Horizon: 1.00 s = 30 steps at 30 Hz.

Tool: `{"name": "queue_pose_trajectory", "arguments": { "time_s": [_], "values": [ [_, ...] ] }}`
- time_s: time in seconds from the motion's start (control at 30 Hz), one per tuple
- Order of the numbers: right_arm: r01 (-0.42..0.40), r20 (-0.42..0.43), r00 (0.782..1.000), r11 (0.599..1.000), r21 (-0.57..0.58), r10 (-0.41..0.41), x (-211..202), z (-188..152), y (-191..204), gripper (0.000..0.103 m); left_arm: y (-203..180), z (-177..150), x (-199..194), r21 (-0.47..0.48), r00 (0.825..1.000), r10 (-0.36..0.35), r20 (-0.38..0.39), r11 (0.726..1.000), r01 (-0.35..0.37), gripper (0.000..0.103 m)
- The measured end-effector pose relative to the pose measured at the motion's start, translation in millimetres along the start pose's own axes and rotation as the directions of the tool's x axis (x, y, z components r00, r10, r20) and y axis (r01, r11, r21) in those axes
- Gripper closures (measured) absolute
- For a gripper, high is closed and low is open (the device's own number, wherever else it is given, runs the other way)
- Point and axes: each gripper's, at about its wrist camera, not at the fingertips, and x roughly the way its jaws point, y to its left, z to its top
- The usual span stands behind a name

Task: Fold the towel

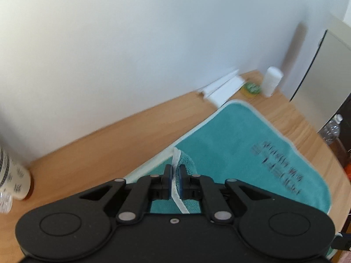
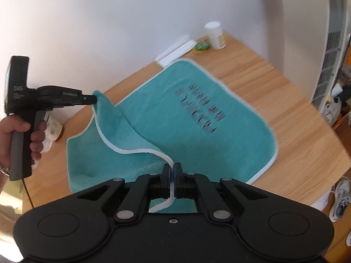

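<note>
both the left gripper [image 2: 94, 99] and the right gripper [image 2: 173, 176] pinch the towel [image 2: 197, 118]'s near white hem, lifted, the flat rest stretching ahead toward the wall [image 2: 109, 22].

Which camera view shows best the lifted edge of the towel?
The right wrist view: the white-trimmed edge of the towel hangs between the left gripper and right gripper. The left wrist view shows only the pinched piece.
</note>
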Motion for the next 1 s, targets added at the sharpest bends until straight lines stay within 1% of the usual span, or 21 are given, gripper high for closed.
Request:
{"name": "queue_pose_trajectory", "arguments": {
  "time_s": [0.13, 0.23, 0.3, 0.47, 0.7, 0.83, 0.93, 1.0],
  "values": [
    [0.014, 0.023, 1.000, 1.000, 0.020, -0.014, -5.9, 10.6, -14.9, 0.102, -15.3, 19.2, -1.2, -0.005, 0.999, -0.023, 0.041, 1.000, 0.023, 0.098],
    [0.027, 0.025, 0.999, 0.999, 0.040, -0.028, -4.2, 17.2, -30.1, 0.102, -25.9, 31.0, 2.7, -0.021, 0.998, -0.030, 0.050, 0.999, 0.031, 0.098],
    [0.034, 0.023, 0.999, 0.998, 0.053, -0.035, -2.0, 20.2, -39.1, 0.102, -34.3, 36.0, 6.7, -0.010, 0.998, -0.027, 0.056, 1.000, 0.028, 0.098],
    [0.049, 0.017, 0.999, 0.995, 0.088, -0.050, 3.5, 27.6, -61.6, 0.102, -56.5, 46.6, 27.4, 0.009, 0.999, -0.023, 0.040, 1.000, 0.023, 0.098],
    [0.071, 0.007, 0.997, 0.988, 0.136, -0.073, 11.4, 37.8, -93.0, 0.102, -83.5, 63.4, 52.9, -0.004, 0.999, -0.033, 0.033, 0.999, 0.033, 0.098],
    [0.093, 0.003, 0.995, 0.981, 0.172, -0.095, 19.3, 40.7, -109.1, 0.102, -96.7, 66.8, 68.6, 0.007, 0.999, -0.032, 0.028, 0.999, 0.032, 0.098],
    [0.119, 0.000, 0.993, 0.975, 0.188, -0.121, 23.3, 41.4, -117.9, 0.102, -103.0, 70.7, 83.7, -0.005, 0.999, -0.040, 0.018, 0.999, 0.040, 0.098],
    [0.135, 0.010, 0.990, 0.970, 0.204, -0.140, 25.5, 40.7, -125.3, 0.102, -104.8, 72.1, 87.6, -0.016, 0.998, -0.046, 0.030, 0.999, 0.046, 0.098]
  ]
}}
